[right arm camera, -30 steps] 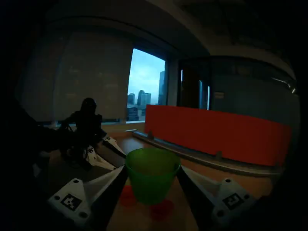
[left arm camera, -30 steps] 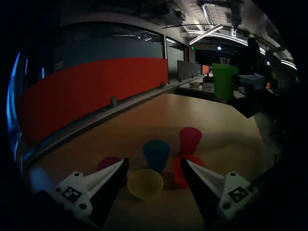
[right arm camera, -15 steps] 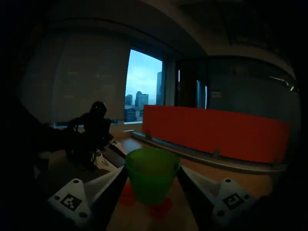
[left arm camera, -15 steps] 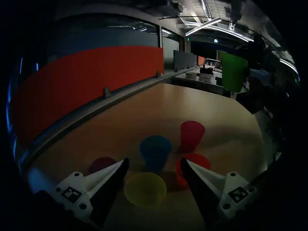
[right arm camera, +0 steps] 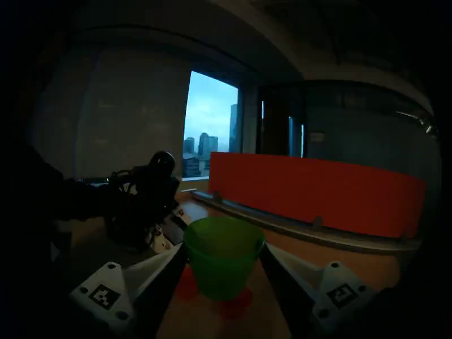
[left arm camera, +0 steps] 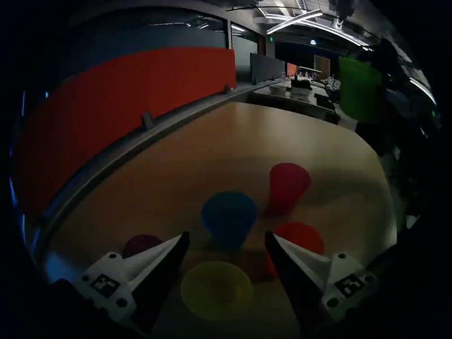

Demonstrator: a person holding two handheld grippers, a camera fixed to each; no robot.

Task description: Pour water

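My right gripper [right arm camera: 222, 248] is shut on a green cup [right arm camera: 224, 260], held upright above the wooden table; in the left gripper view the same green cup [left arm camera: 359, 87] hangs high at the far right. My left gripper [left arm camera: 226, 237] is open above a cluster of cups, gripping nothing. Low between its fingers stands a yellow cup [left arm camera: 216, 289]. Beyond it are a blue cup [left arm camera: 229, 217], a tall red cup [left arm camera: 288, 186], a second red cup [left arm camera: 299, 236] by the right finger and a purple cup [left arm camera: 141, 244] by the left finger. Whether any cup holds water cannot be told.
A red partition [left arm camera: 113, 96] with a grey rail runs along the far side of the round wooden table [left arm camera: 237, 141]. In the right gripper view, the other gripper and a dark hand [right arm camera: 141, 203] sit to the left, before a window [right arm camera: 212, 133]. Two red cups [right arm camera: 186, 285] show below the green one.
The left gripper has tipped and advanced over the cups, which slid down in its view. The green cup has shifted up and right there. In the right gripper view, the other gripper has drawn nearer.
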